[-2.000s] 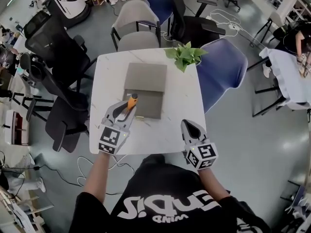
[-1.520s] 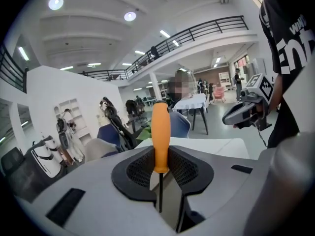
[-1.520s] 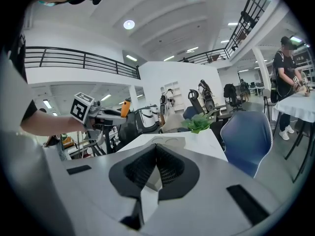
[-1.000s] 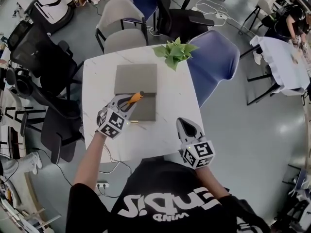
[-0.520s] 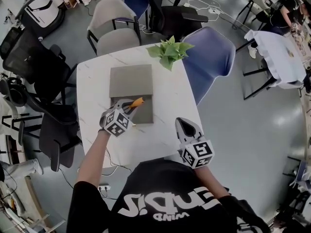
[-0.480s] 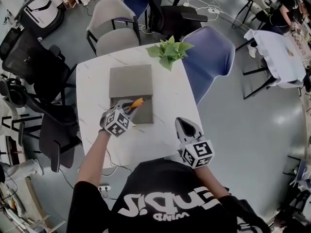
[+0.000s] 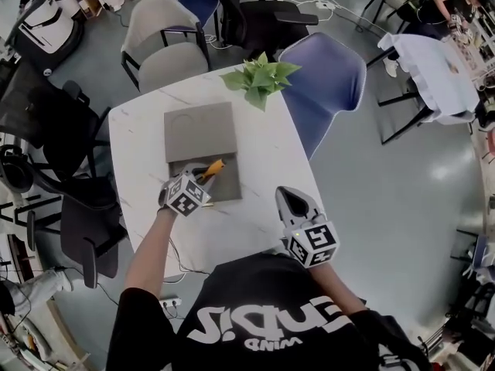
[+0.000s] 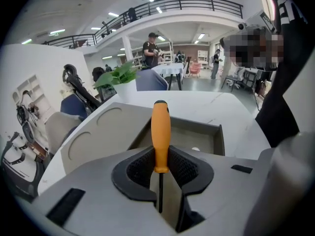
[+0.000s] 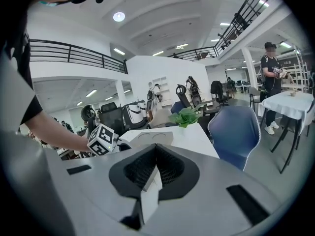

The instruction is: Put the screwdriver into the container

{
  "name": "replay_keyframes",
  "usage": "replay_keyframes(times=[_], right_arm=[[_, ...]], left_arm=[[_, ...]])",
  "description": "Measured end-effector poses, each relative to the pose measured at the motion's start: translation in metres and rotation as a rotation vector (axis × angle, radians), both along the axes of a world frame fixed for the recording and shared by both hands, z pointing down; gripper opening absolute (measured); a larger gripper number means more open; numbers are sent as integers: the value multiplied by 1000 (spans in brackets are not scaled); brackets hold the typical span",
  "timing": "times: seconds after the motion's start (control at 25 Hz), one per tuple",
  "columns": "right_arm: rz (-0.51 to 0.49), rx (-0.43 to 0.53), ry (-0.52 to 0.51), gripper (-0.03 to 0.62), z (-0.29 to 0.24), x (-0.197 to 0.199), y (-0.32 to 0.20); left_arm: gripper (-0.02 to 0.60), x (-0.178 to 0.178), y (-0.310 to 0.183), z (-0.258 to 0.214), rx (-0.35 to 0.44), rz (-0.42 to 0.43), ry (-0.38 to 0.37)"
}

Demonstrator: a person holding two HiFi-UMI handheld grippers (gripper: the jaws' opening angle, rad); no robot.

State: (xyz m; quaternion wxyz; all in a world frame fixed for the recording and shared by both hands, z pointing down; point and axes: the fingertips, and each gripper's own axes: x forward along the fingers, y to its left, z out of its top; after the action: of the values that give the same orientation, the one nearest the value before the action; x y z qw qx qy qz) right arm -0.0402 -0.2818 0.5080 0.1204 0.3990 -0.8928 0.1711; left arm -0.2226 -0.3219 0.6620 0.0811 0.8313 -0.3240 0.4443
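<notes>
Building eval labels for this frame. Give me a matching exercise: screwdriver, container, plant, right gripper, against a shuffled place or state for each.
Things:
1 screwdriver
2 container
3 plant
4 right gripper

Place or state:
A jaws together, nothing between them
B at the far edge of the table
C clamped in the left gripper
D grey, open at the top

Pairs: 1-C, 2-D, 3-B, 4-A

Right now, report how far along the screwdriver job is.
Done: the screwdriver is picked up, clamped by its orange handle in the left gripper. In hand: it hangs over the open container. Left: lower it in and release. The right gripper sits shut and empty.
</notes>
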Motion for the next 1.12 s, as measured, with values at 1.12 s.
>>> replay_keyframes(times=[1.12], right_arm=[[132, -10, 21, 12, 9, 26, 19]], left_arm=[[89, 0, -9, 37, -169, -55, 54]])
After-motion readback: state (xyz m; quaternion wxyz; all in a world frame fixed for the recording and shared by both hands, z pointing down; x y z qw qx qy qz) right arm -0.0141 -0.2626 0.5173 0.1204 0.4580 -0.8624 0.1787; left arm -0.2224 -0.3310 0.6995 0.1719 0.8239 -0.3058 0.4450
